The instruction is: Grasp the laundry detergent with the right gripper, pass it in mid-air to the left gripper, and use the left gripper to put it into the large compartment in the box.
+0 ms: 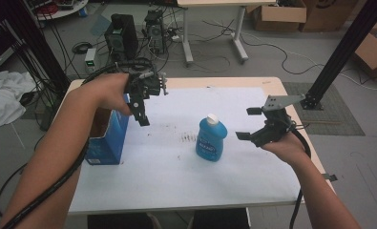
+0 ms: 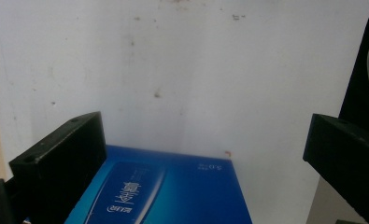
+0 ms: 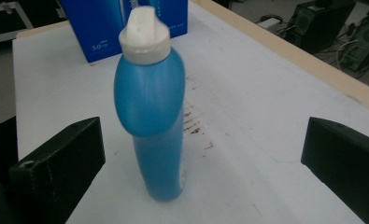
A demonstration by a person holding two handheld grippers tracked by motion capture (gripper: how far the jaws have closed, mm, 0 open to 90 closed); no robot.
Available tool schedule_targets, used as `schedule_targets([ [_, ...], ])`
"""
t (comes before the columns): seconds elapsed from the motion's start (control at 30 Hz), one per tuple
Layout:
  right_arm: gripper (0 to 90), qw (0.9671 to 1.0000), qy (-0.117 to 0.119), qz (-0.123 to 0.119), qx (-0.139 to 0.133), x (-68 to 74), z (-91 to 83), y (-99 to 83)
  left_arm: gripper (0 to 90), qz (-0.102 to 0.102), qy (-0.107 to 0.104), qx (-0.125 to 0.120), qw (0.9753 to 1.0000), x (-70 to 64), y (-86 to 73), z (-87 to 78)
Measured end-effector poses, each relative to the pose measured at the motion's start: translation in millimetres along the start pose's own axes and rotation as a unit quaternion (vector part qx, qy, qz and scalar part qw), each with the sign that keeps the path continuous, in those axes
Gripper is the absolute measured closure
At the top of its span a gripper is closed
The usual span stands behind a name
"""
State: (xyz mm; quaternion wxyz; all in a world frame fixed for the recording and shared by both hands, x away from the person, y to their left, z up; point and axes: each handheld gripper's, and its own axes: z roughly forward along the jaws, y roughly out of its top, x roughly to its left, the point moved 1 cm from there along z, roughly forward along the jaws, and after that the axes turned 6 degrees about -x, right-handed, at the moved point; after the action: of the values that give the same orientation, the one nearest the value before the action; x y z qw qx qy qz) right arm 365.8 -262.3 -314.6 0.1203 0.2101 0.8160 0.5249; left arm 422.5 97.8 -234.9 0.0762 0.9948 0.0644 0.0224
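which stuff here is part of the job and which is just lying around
Likely in play:
blue bottle, upright
blue box
left gripper, open
right gripper, open

Lying about:
white cloth on floor
cardboard boxes
computer towers

A sheet (image 1: 167, 176) covers most of the table (image 1: 272, 83). A bottle (image 1: 211, 138) stands upright on the sheet, near the middle, slightly to the right. A box (image 1: 107, 138) stands at the sheet's left edge, well apart from the bottle.

The left gripper (image 1: 145, 107) hangs above the sheet, just beside the box's far right corner, pointing down; in the left gripper view the box (image 2: 173, 191) lies below, between the jaws. The right gripper (image 1: 248, 123) sits to the right of the bottle, near it but apart, pointing left. In the right gripper view the bottle (image 3: 152, 116) stands ahead between the jaws, with the box (image 3: 102, 23) behind it.

Beyond the table, computer cases (image 1: 121, 36) stand on the floor, with a desk (image 1: 214, 28) to their right.
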Motion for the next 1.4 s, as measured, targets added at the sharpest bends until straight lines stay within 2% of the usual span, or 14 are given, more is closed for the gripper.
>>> schedule_targets([
  [0.17, 0.0, 0.9998, 0.020, 0.000, 0.006, 5.6, 16.1, -19.1, 0.1, -0.001, 0.002, 0.001, 1.0000, -1.3, 1.1, -0.8],
  [0.47, 0.0, 0.9992, 0.038, 0.008, 0.009, 9.2, 45.7, -45.5, 0.0, -0.001, 0.001, 0.004, 1.0000, -2.5, 1.9, -1.2],
  [0.73, 0.0, 0.9993, 0.037, 0.006, 0.001, 8.7, 65.3, -58.5, 0.1, -0.002, 0.000, 0.005, 1.0000, -2.8, 1.7, -0.7],
  [0.97, 0.0, 0.9990, 0.037, 0.017, -0.019, 9.1, 82.4, -71.8, 0.1, -0.002, -0.002, 0.005, 1.0000, -3.0, 2.5, 2.3],
  [1.17, 0.0, 0.9985, 0.041, 0.014, -0.032, 12.5, 94.8, -77.1, 0.1, -0.001, -0.001, 0.007, 1.0000, -3.9, 2.4, 2.4],
  [1.3, 0.0, 0.9987, 0.034, 0.010, -0.035, 15.8, 103.4, -81.5, 0.0, -0.003, -0.001, 0.007, 1.0000, -4.2, 1.1, 1.8],
  [1.4, 0.0, 0.9984, 0.028, 0.009, -0.049, 18.0, 108.0, -84.7, 0.1, -0.003, -0.001, 0.007, 1.0000, -4.4, -0.5, 2.2],
])
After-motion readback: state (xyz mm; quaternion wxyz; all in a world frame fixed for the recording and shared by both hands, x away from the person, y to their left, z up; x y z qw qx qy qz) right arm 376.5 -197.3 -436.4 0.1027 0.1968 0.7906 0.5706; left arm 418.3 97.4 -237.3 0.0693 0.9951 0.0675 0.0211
